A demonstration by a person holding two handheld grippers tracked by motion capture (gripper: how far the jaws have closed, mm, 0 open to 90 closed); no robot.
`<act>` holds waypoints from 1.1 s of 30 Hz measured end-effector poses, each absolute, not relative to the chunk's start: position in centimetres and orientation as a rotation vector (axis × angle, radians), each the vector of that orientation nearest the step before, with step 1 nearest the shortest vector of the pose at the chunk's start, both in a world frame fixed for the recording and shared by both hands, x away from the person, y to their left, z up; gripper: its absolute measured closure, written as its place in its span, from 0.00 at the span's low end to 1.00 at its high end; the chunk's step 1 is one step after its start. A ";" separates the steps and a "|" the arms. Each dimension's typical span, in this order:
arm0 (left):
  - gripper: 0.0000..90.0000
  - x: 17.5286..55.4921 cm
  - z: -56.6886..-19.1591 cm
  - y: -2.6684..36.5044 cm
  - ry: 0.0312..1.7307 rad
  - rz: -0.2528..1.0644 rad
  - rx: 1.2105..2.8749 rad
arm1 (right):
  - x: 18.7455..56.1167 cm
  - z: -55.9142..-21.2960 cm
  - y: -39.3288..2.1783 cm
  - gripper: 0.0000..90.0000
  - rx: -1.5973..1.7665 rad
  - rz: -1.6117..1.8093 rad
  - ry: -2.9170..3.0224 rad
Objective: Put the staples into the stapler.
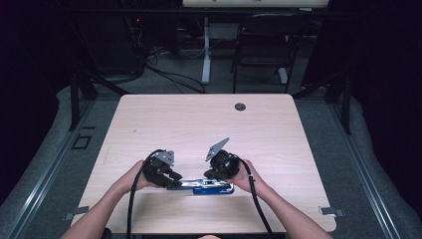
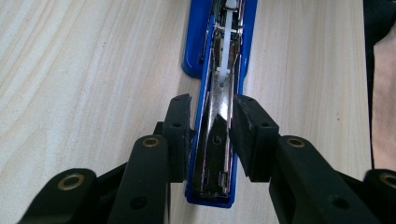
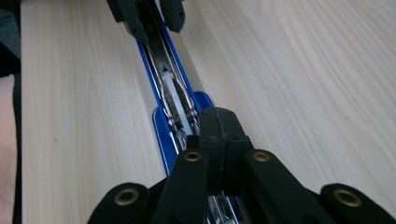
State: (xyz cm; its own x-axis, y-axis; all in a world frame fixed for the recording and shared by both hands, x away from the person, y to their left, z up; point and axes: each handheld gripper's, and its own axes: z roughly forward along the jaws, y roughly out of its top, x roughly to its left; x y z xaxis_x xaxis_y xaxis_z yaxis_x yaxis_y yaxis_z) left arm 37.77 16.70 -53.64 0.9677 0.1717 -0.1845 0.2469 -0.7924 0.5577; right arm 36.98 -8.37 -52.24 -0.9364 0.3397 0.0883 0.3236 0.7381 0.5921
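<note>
L hand-held gripper clamps stapler; R hand-held gripper pinched shut over it.

A pale wooden table carries an opened blue stapler near its front edge.

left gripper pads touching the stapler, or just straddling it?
Touching. The left gripper view shows the left gripper with both pads pressed against the sides of the opened blue stapler, no gap visible.
</note>
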 end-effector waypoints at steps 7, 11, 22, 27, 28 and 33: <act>0.75 37.6 -53.6 16.9 0.306 -0.153 2.504 | 36.4 -52.8 -6.6 1.00 0.523 0.993 2.912; 0.75 37.6 -53.6 17.1 0.306 -0.157 2.506 | 36.2 -53.4 -5.6 1.00 0.504 0.984 2.920; 0.72 37.7 -53.6 17.4 0.315 -0.158 2.508 | 36.1 -53.8 -5.4 1.00 0.507 1.022 2.905; 0.66 37.6 -53.6 17.5 0.319 -0.169 2.520 | 36.0 -53.8 -5.4 1.00 0.500 1.023 2.908; 0.64 37.6 -53.5 17.5 0.318 -0.162 2.543 | 36.0 -53.9 -5.4 1.00 0.504 1.027 2.906; 0.57 37.7 -54.0 17.4 0.323 -0.204 2.558 | 36.0 -53.9 -5.4 1.00 0.502 1.026 2.905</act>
